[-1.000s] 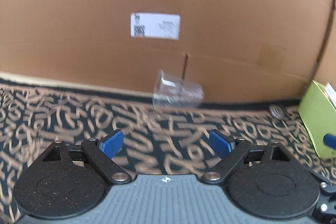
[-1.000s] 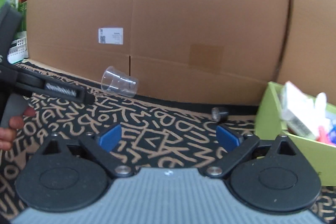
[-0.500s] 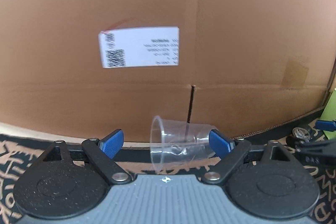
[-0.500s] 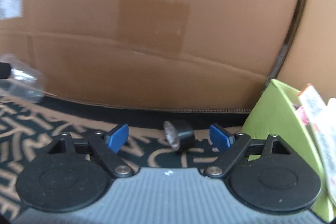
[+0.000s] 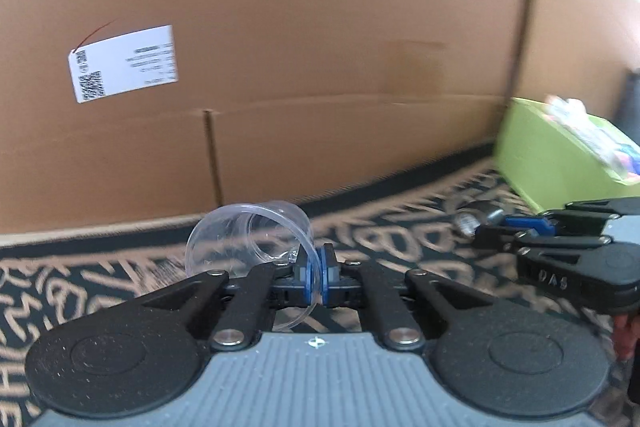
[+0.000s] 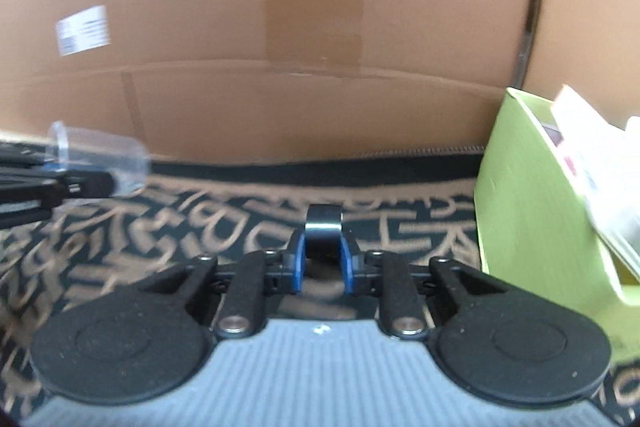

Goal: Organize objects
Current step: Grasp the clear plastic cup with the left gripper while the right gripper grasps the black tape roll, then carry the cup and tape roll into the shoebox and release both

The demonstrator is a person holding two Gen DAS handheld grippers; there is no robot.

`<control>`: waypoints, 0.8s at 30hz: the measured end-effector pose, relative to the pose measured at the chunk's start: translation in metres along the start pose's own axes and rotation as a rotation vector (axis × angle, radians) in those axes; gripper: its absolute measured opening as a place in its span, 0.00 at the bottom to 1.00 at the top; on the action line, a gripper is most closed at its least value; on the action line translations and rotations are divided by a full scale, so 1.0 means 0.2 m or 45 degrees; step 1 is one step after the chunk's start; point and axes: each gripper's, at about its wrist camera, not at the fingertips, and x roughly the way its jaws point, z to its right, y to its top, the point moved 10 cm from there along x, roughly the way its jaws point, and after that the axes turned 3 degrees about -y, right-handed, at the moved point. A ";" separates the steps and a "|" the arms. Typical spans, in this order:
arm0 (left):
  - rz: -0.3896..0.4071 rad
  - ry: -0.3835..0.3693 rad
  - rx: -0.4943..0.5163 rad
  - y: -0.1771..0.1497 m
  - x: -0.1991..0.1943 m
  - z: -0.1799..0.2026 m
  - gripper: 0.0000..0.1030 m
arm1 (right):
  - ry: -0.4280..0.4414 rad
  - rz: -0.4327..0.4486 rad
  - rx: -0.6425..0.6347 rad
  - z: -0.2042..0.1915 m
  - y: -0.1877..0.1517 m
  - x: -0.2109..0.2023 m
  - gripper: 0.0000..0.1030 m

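- The left gripper (image 5: 314, 277) is clamped on the rim wall of the clear cup (image 5: 248, 235), which lies on its side, mouth toward the camera.
- The right gripper (image 6: 322, 261) pinches the small black cylinder (image 6: 323, 227), nearer the green bin (image 6: 532, 195) at far right (likely its destination).

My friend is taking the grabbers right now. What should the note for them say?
Left gripper: shut on the rim of the clear plastic cup, which lies tipped on its side, mouth toward the camera.
Right gripper: shut on the small black cylinder.
Both grippers' jaws have just closed on these things.
Both are just above the patterned cloth, in front of the cardboard box.
The green box on the right already holds some things.
Done: both things gripped.
Left: probably carry them to the green box and let go.
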 end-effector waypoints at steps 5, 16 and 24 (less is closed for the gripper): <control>-0.008 -0.145 -0.052 -0.10 -0.22 0.15 0.03 | 0.087 0.030 0.006 -0.06 -0.11 -0.29 0.17; -0.101 -0.159 -0.118 -0.31 -0.25 0.29 0.09 | 0.050 -0.005 0.076 0.01 -0.36 -0.69 0.17; -0.011 -0.270 -0.028 -0.16 -0.31 0.46 0.02 | -0.034 0.091 0.181 0.20 -0.35 -0.83 0.17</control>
